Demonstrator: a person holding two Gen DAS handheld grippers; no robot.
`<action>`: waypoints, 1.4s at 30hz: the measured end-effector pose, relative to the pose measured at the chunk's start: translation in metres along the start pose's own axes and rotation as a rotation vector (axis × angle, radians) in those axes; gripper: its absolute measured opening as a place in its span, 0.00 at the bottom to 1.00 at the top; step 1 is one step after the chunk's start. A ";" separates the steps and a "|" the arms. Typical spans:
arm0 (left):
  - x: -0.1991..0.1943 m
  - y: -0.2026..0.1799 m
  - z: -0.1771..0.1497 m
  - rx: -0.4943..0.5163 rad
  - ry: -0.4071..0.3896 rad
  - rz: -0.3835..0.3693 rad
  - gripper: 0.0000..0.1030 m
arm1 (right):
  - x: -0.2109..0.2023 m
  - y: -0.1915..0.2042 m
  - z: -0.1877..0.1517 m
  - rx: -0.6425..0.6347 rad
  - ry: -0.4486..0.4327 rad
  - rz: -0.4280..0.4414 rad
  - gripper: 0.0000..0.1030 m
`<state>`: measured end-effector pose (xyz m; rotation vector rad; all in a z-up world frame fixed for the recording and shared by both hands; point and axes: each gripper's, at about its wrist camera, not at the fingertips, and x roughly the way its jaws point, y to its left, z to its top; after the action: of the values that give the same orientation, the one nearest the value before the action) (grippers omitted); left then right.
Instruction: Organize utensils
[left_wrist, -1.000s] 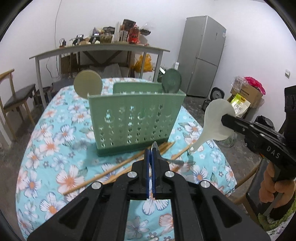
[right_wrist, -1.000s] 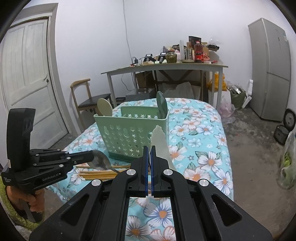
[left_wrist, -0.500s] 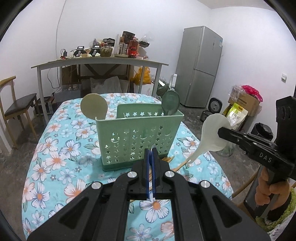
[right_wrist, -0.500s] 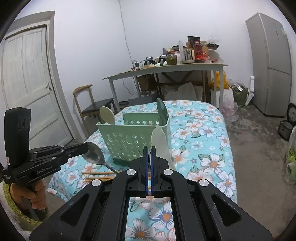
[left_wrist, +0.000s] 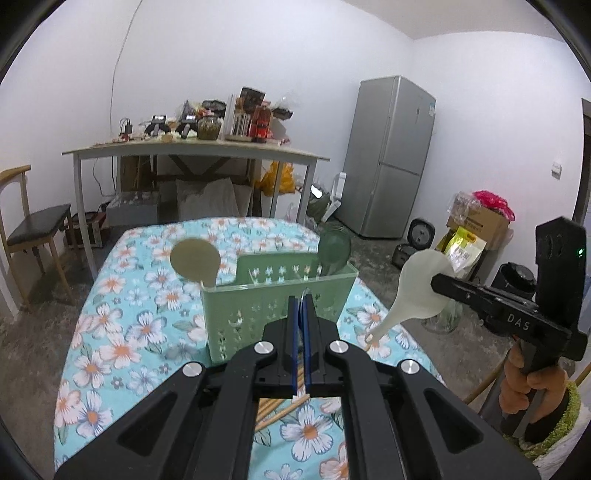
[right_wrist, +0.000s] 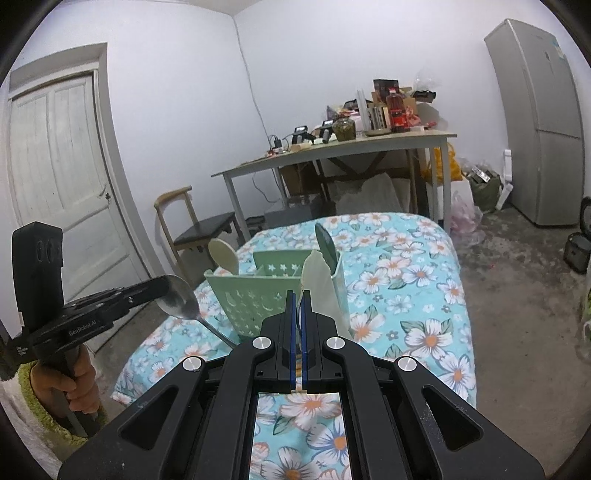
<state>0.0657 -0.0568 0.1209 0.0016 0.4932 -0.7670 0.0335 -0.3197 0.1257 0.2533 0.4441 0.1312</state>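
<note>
Utensils are split between your two tongs and the table: your left gripper (left_wrist: 300, 301) is clenched on a metal spoon (right_wrist: 180, 297), gripping it by the bowl so the handle slants down toward the flowered tablecloth (left_wrist: 122, 325), and your right gripper (right_wrist: 296, 295) is clenched on a white plastic spoon (left_wrist: 419, 288), also pinched at the bowl with its handle pointing down toward the table. Both spoons hang in the air, clear of the cloth. Just ahead of both sets of tongs stands the green perforated caddy (left_wrist: 273, 295), upright on the table; from the left tongs it sits straight in front, and from the right tongs it sits ahead and slightly to the left. A beige spoon (left_wrist: 195, 259) stands in the caddy's left end and a dark green spoon (left_wrist: 334, 249) in its right end. Wooden chopsticks (left_wrist: 280, 404) lie flat on the cloth beneath your left tongs, on the near side of the caddy. You hold each gripper by its handle, with a green cuff at the wrist.
</note>
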 end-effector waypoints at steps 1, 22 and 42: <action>-0.004 0.001 0.005 -0.002 -0.013 -0.004 0.02 | -0.002 -0.001 0.002 0.006 -0.006 0.005 0.00; -0.056 0.053 0.091 0.067 -0.272 0.195 0.02 | -0.018 -0.006 0.027 0.025 -0.067 0.043 0.00; 0.030 0.063 0.069 0.107 -0.125 0.254 0.02 | -0.011 -0.007 0.026 0.035 -0.039 0.054 0.00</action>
<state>0.1555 -0.0429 0.1580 0.1130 0.3249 -0.5400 0.0359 -0.3340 0.1512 0.3019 0.4015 0.1709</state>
